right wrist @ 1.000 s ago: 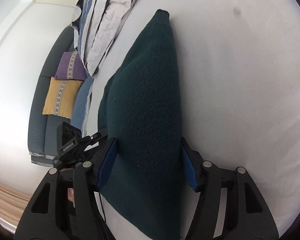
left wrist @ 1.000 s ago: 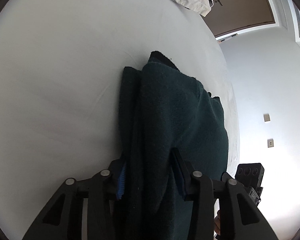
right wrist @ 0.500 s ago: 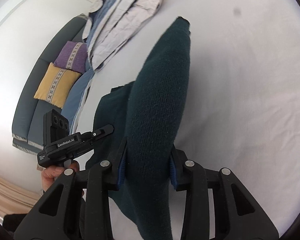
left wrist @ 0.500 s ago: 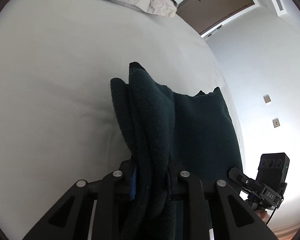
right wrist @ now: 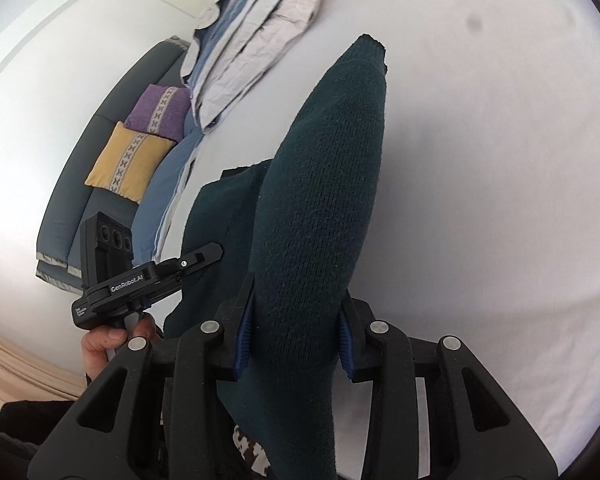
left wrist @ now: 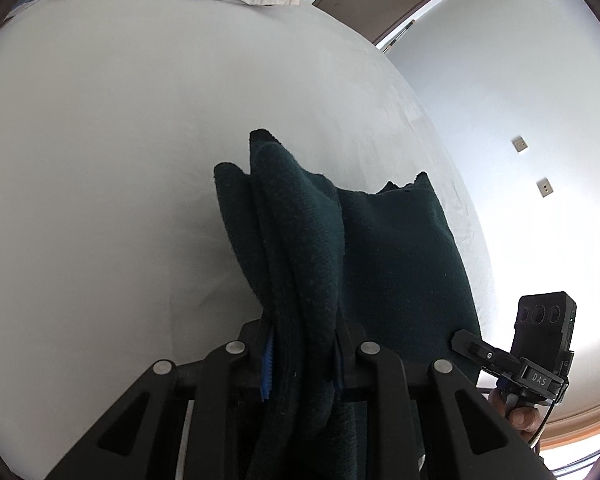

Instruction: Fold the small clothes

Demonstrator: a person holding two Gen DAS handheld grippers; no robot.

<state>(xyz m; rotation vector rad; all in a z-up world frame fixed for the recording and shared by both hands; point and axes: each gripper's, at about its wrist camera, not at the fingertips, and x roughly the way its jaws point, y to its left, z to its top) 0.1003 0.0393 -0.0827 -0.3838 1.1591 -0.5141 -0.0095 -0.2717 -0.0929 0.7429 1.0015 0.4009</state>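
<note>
A: Item: dark green knitted garment [left wrist: 300,248], bunched, raised over white bed sheet [left wrist: 100,160].
B: Left claw [left wrist: 302,354]: pinching thick fold of same, blue pad [left wrist: 266,364] against knit.
A: Right claw [right wrist: 294,340]: clamped on another bunched fold of knit.
B: Beyond: folded grey quilt [right wrist: 256,36], yellow cushion [right wrist: 128,160], purple cushion [right wrist: 158,112].
</note>
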